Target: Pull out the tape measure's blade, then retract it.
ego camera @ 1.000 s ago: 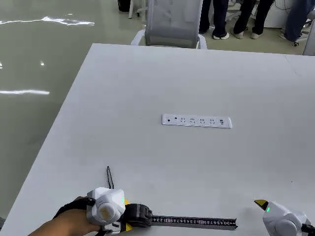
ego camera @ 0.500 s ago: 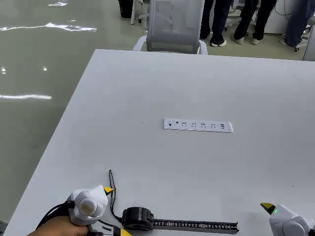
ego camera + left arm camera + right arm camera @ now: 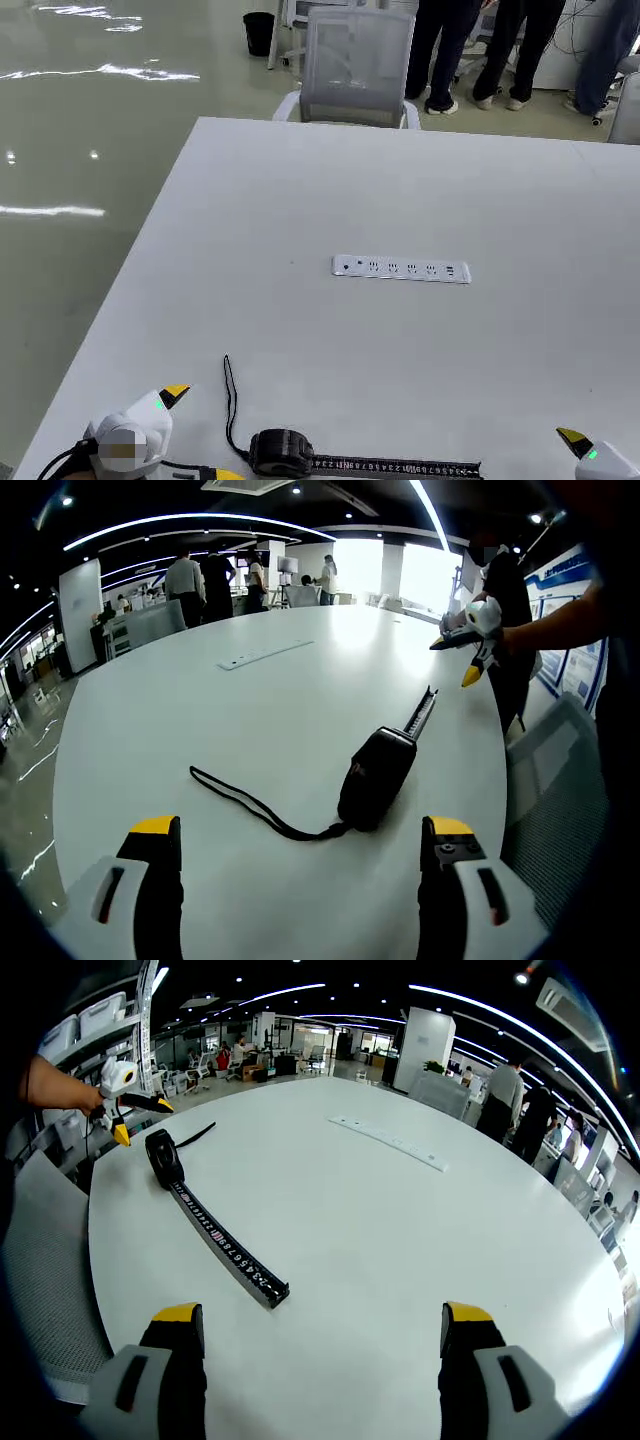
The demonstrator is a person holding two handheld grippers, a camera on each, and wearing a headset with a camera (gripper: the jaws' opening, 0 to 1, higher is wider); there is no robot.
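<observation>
My left gripper (image 3: 302, 826) and right gripper (image 3: 325, 1312) hang wide and empty, flanking the tape measure (image 3: 280, 452), its drawn blade (image 3: 395, 467) apparently awaiting retraction.

Item: one white table (image 3: 250, 220), the surface I work at.
- Toward its middle: one white power strip (image 3: 401, 269), lying flat.
- At my near edge: one black tape measure (image 3: 281, 452), its blade (image 3: 395, 467) drawn out flat along the tabletop to my right, its black strap (image 3: 229, 395) trailing loose toward the far side.
</observation>
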